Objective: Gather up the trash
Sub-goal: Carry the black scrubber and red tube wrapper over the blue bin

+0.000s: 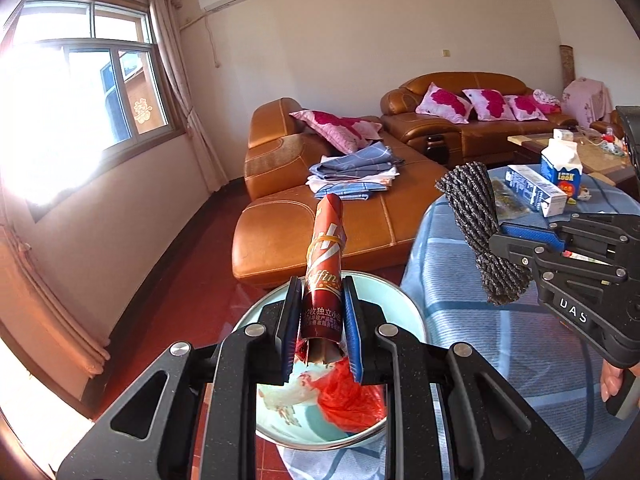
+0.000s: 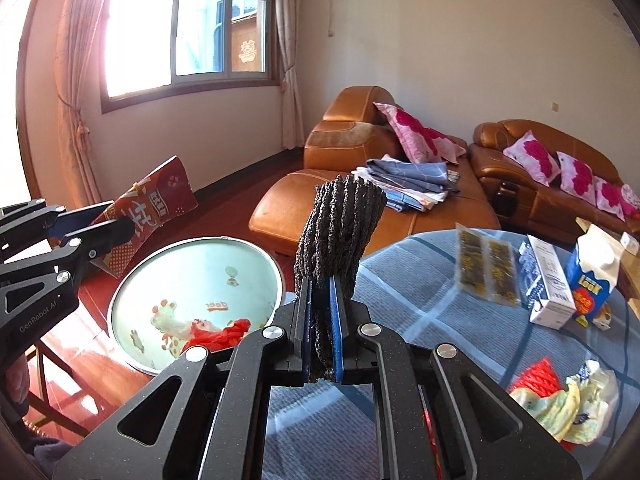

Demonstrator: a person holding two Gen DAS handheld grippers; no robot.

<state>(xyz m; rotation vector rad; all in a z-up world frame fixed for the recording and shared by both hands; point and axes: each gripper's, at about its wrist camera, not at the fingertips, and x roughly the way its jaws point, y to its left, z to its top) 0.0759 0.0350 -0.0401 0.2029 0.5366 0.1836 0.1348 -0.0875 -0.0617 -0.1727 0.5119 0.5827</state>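
Observation:
My left gripper [image 1: 322, 300] is shut on a rolled red snack wrapper [image 1: 325, 264] with a rubber band, held above a pale green basin [image 1: 404, 304]. Red and white crumpled trash [image 1: 344, 400] lies in the basin. The same wrapper [image 2: 148, 208] and left gripper [image 2: 98, 226] show at the left of the right wrist view, over the basin [image 2: 192, 268]. My right gripper [image 2: 322, 292] is shut on a dark speckled cord bundle [image 2: 340, 228]; seen from the left it [image 1: 510, 248] hangs over the blue checked tablecloth [image 1: 460, 300] with the bundle [image 1: 476, 208].
On the table lie a blue milk carton [image 2: 592, 276], a white box [image 2: 548, 284], a clear packet of dark snacks [image 2: 486, 268] and crumpled wrappers [image 2: 568, 404]. Orange leather sofas [image 1: 320, 216] with folded cloth [image 1: 352, 176] and pink cushions stand behind. The floor is red.

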